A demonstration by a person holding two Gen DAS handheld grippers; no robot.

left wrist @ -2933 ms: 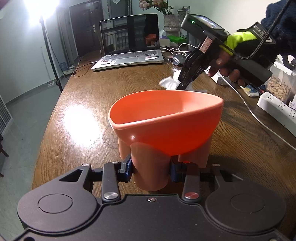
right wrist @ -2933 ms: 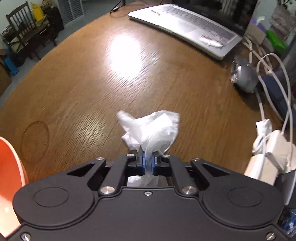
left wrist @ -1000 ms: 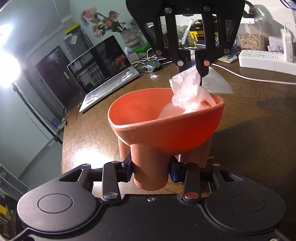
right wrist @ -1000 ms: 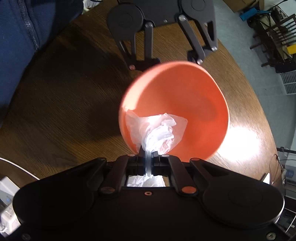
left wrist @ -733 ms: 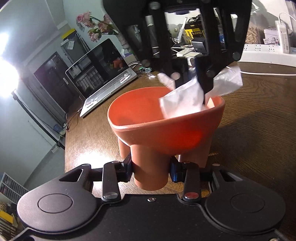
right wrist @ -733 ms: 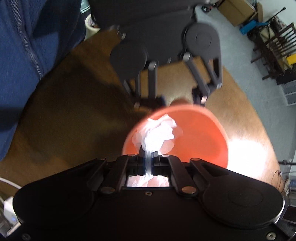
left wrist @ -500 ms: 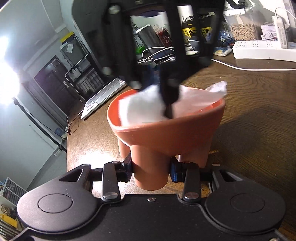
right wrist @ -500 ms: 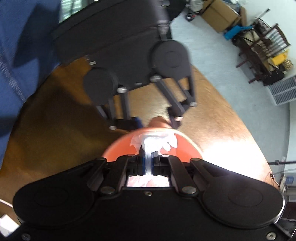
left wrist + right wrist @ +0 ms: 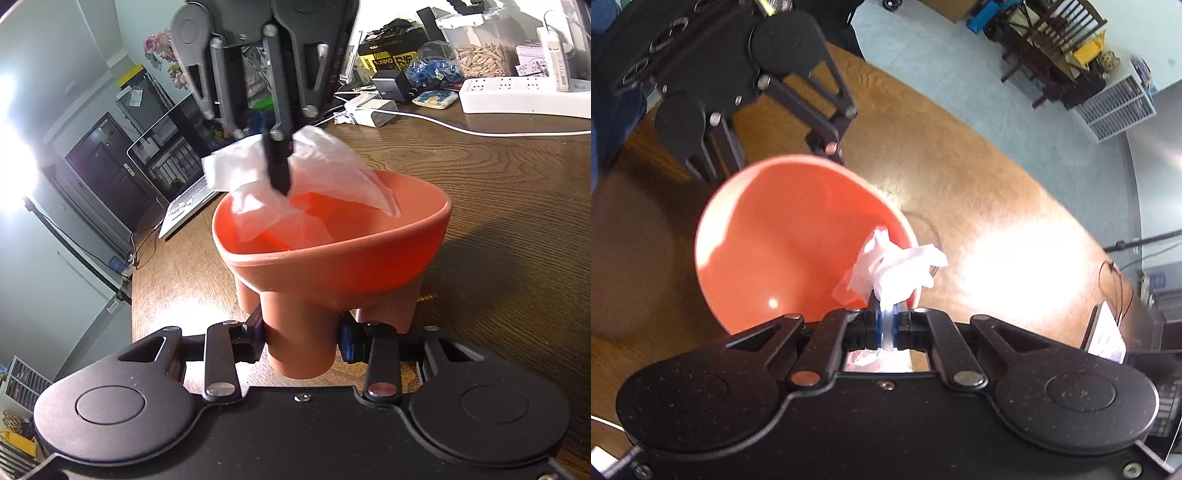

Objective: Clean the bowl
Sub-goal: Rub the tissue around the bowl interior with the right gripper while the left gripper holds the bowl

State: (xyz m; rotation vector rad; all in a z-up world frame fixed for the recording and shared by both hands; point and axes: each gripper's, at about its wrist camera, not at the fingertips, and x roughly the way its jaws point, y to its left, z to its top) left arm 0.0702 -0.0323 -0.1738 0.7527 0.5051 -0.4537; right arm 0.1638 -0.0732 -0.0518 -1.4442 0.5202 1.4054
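An orange bowl [image 9: 340, 258] with stubby legs is held just above the wooden table; my left gripper [image 9: 301, 334] is shut on its front leg. From above, my right gripper [image 9: 279, 181] is shut on a crumpled white tissue [image 9: 317, 166] that hangs over the bowl's far rim and dips inside. In the right wrist view the tissue [image 9: 897, 266] sits at the bowl's [image 9: 783, 236] near rim, pinched in the right gripper [image 9: 886, 325], and the left gripper [image 9: 768, 122] shows beyond the bowl. The bowl's inside looks smooth and bare.
A wooden table [image 9: 498, 192] carries a laptop [image 9: 184, 192] at the far left, a white power strip [image 9: 524, 96], chargers, cables and boxes along the back right. A bright lamp [image 9: 11, 173] glares at the left. Floor and a chair [image 9: 1052, 48] lie beyond the table edge.
The right gripper swept the tissue across the bowl's inside from the right wall toward the far left rim, rolling and lifting a little. The left gripper held the bowl still.
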